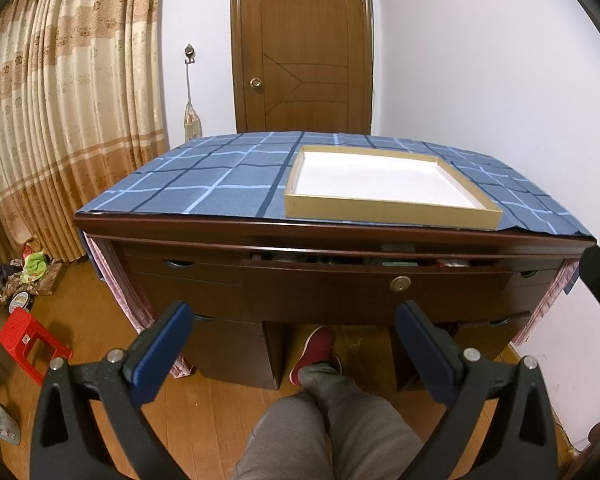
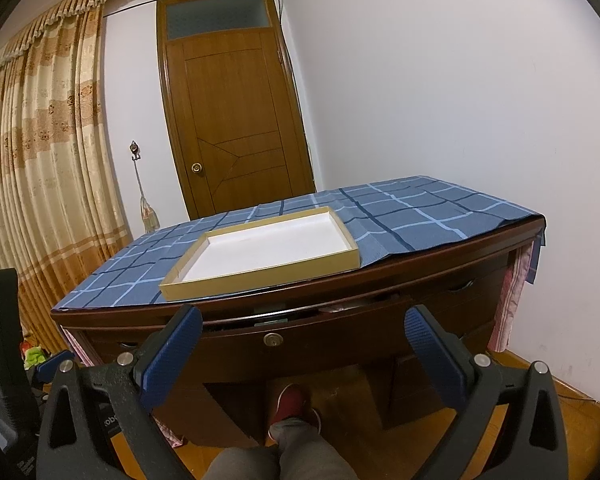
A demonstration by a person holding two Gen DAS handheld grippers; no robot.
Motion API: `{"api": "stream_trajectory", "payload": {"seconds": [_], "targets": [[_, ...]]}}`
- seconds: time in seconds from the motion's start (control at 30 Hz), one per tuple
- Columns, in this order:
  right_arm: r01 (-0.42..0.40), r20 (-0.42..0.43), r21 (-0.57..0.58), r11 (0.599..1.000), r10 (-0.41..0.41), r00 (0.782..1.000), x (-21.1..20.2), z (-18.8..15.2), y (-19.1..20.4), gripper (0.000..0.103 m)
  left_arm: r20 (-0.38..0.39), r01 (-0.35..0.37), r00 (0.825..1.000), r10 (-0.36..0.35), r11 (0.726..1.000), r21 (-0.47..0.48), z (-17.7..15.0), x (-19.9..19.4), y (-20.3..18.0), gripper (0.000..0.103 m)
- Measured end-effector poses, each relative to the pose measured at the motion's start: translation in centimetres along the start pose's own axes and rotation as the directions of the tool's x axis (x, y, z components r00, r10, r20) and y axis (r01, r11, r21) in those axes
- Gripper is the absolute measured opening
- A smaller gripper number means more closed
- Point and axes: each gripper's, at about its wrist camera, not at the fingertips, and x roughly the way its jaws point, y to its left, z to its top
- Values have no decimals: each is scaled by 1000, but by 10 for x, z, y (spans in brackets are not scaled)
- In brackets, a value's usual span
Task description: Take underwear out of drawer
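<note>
We find both left tongs (image 1: 294, 334) and right tongs (image 2: 302, 340) released, empty. Drawer (image 1: 376, 290) under the counter's front edge stands barely ajar; underwear unidentifiable inside. Risk: a snag in the narrow gap.

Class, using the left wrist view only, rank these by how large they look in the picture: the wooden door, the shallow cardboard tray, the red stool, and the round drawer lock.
1. wooden door
2. cardboard tray
3. red stool
4. drawer lock

This is apparent size only; the door stands farthest away, so its lead is understated.
</note>
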Motion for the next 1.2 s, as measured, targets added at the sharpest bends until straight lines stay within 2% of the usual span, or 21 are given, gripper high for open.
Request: {"api": "stream_trajectory", "payload": {"seconds": [0.5, 0.7, 0.97, 1.2], "targets": [[1, -2, 3, 1000, -1, 1000, 1, -1, -1, 102, -2, 1, 1000, -1, 1000, 1, -1, 1, 0, 102], [7, -10, 3, 1000, -7, 1000, 8, -5, -4, 102, -19, -3, 1000, 3, 1000, 8, -8, 14, -3, 102], [7, -72, 12, 1000, -6, 997, 42, -14, -16, 102, -61, 3, 998, -2, 1000, 16, -11, 46, -4, 103], [26, -154, 6, 1000, -25, 988, 89, -28, -41, 102, -126, 66, 990, -65, 998, 0, -20, 83, -4, 102]]}}
